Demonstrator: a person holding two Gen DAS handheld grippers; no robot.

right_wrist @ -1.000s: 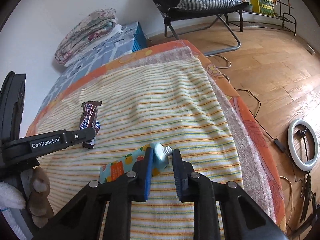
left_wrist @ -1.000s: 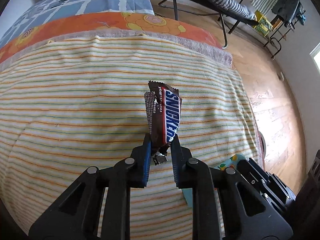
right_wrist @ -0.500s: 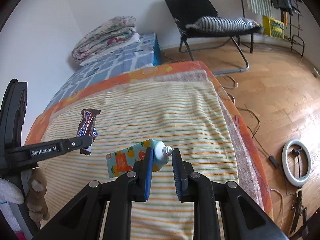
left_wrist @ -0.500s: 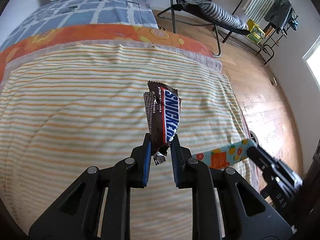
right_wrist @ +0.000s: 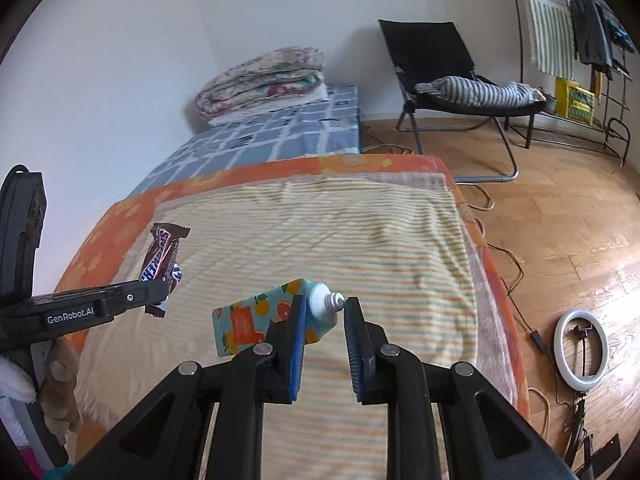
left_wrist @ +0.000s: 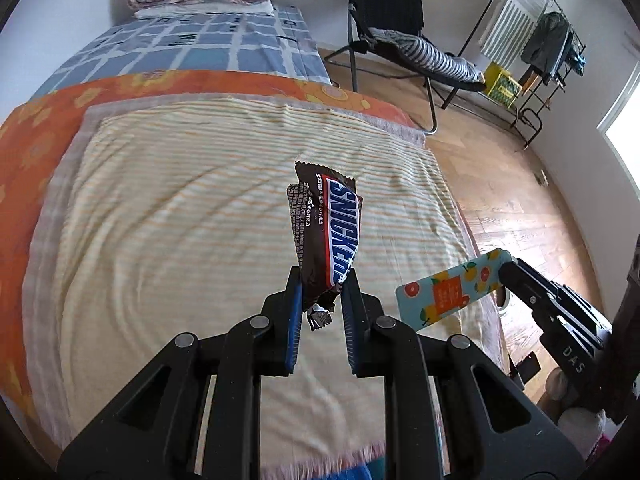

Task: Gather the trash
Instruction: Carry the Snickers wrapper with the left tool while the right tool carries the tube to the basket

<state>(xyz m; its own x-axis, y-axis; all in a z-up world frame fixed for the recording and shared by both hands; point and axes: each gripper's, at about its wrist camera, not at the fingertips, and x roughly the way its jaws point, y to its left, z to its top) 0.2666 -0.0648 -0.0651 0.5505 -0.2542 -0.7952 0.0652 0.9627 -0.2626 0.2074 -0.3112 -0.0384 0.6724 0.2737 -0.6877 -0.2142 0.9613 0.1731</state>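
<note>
My left gripper (left_wrist: 322,280) is shut on the lower end of a brown Snickers wrapper (left_wrist: 326,236), held upright above the striped blanket (left_wrist: 160,220). My right gripper (right_wrist: 326,308) is shut on the neck end of a teal tube with an orange fruit print (right_wrist: 260,320), its capless nozzle (right_wrist: 334,300) between the jaws. The tube also shows at the right of the left wrist view (left_wrist: 452,288), and the wrapper shows at the left of the right wrist view (right_wrist: 162,256). Both items are in the air above the bed.
An orange flowered sheet (right_wrist: 280,168) and a blue checked cover (right_wrist: 280,124) lie beyond the blanket, with a folded quilt (right_wrist: 264,80) at the wall. A black folding chair (right_wrist: 460,80) stands on the wooden floor. A ring light (right_wrist: 582,354) and cables lie on the floor at right.
Both grippers have risen and drawn back from the bed with their items. The tube has been lifted off the blanket. More of the room now shows.
</note>
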